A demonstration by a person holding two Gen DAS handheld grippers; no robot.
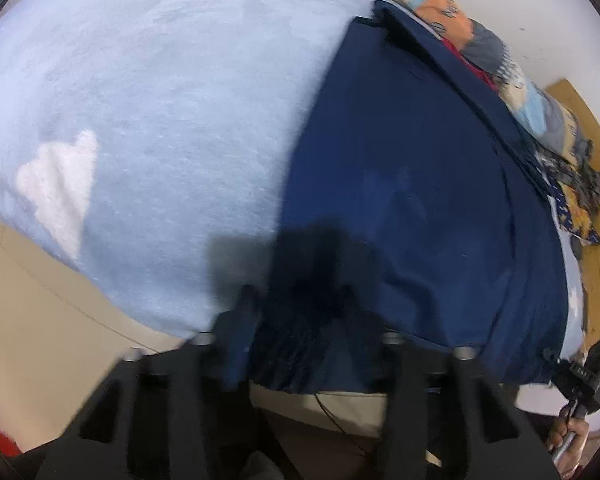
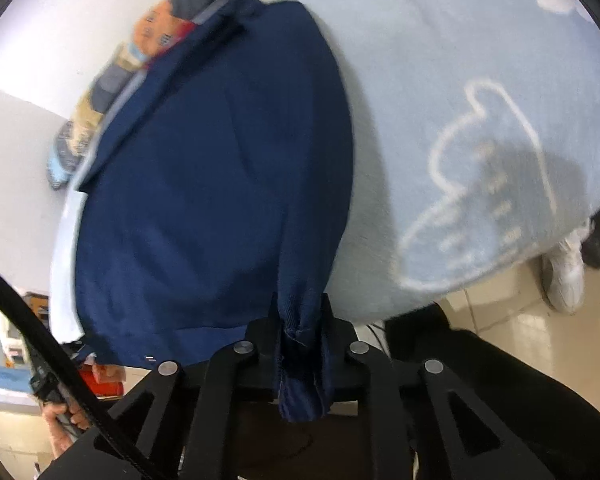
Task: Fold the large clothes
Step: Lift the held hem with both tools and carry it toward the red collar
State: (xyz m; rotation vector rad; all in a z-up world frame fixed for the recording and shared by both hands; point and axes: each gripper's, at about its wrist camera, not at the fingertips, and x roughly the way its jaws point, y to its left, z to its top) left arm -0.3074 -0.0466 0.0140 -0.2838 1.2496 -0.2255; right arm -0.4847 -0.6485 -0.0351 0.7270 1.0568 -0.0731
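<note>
A large navy garment lies spread flat on a light blue bed cover. In the left wrist view my left gripper is at the garment's near corner by the bed edge. Its jaws are closed on bunched navy cloth, and the right finger is lost in dark shadow. In the right wrist view the same navy garment fills the middle, and my right gripper is shut on a gathered fold of its near hem. The right gripper also shows at the lower right of the left wrist view, held by a hand.
A heap of patterned clothes lies along the white wall behind the garment. The bed cover has white cloud shapes. White and dark shoes stand on the tiled floor by the bed. A wooden board is past the bed.
</note>
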